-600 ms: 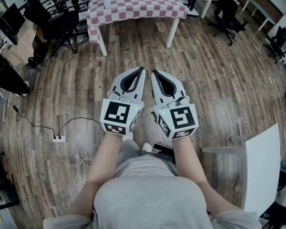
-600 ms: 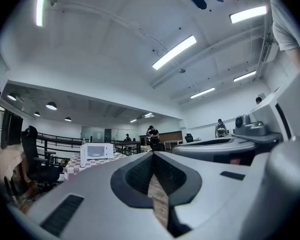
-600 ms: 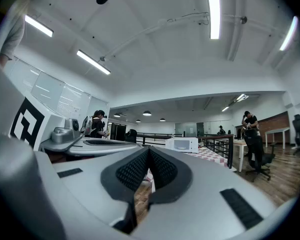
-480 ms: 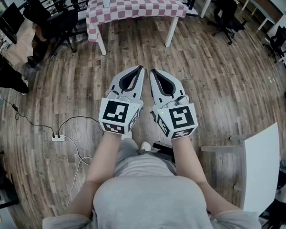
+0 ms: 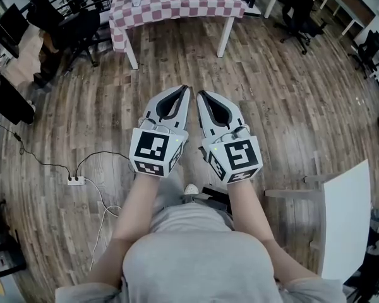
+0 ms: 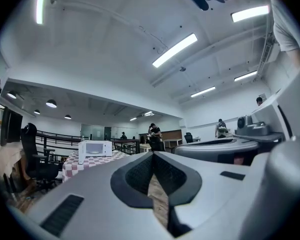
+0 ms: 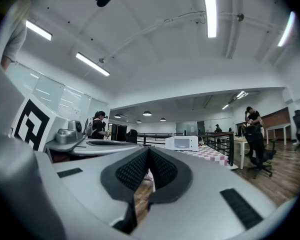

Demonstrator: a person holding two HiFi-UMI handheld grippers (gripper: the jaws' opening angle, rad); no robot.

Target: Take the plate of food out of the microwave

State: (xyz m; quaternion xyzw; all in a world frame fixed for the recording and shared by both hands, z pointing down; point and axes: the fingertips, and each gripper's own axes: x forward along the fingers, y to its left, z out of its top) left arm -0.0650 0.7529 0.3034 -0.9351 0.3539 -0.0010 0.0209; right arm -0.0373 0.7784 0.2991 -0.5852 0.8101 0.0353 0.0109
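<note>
Wood floor (image 5: 290, 106) runs far to the microwave (image 7: 181, 143). Left gripper (image 5: 185, 90) and right gripper (image 5: 201, 95) are clenched, holding nothing. Best walk right up to the microwave first.

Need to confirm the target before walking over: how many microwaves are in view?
1: a white microwave on the checkered table ahead, across the wooden floor. Others could be hidden out of frame.

Tablecloth (image 5: 177, 2): red & white checks. Microwave (image 6: 95, 148): white. Floor (image 5: 290, 106): brown wood planks w/ grain. Left gripper (image 5: 187, 88) & right gripper (image 5: 199, 93): light grey, black textured pads, black-&-white square markers on the 2 backs. Shirt (image 5: 196, 257): plain grey.
</note>
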